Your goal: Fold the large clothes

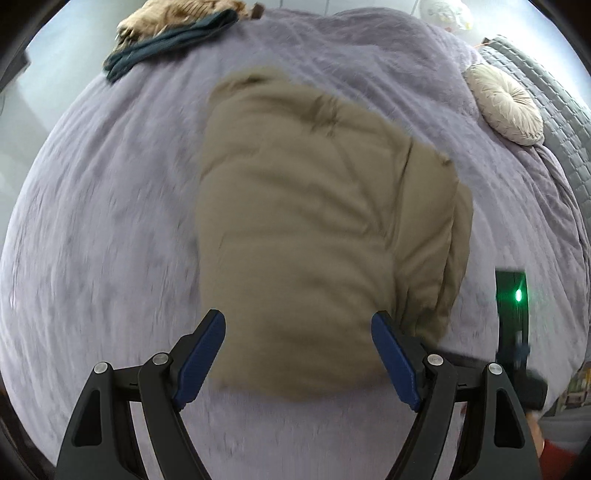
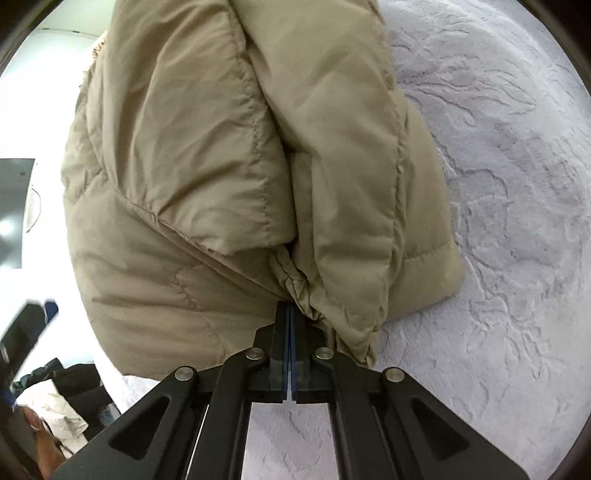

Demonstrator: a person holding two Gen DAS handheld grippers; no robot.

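Item one: a tan quilted puffer jacket (image 1: 317, 229), lying on a bed under a lilac plush bedspread (image 1: 110, 240). In the left wrist view it fills the centre of the frame as a compact, roughly rectangular bundle. In the right wrist view (image 2: 207, 177) it takes up the centre and upper left, with one padded panel or sleeve laid over the body and a gathered, elasticated edge at lower centre.

Item two: the left tool (image 1: 297, 354), lower centre of its own view. We see its blue pads standing wide apart above the near edge of the jacket, with nothing between them.

Item three: the right tool (image 2: 289, 317), lower centre of its view. We see its pads pressed fully together, right beside the gathered edge; we cannot tell whether any cloth is caught at the very tip.

Item four, bystanders: a dark teal garment with a brown furry piece (image 1: 173, 33) at upper left, and a round pleated beige cushion (image 1: 504, 103) at upper right, both well apart from the jacket.

Progress, as we judge it: the main folds look done, since the jacket is already gathered into a block. What seems left is squaring the loose edge and perhaps one last fold or a press flat.
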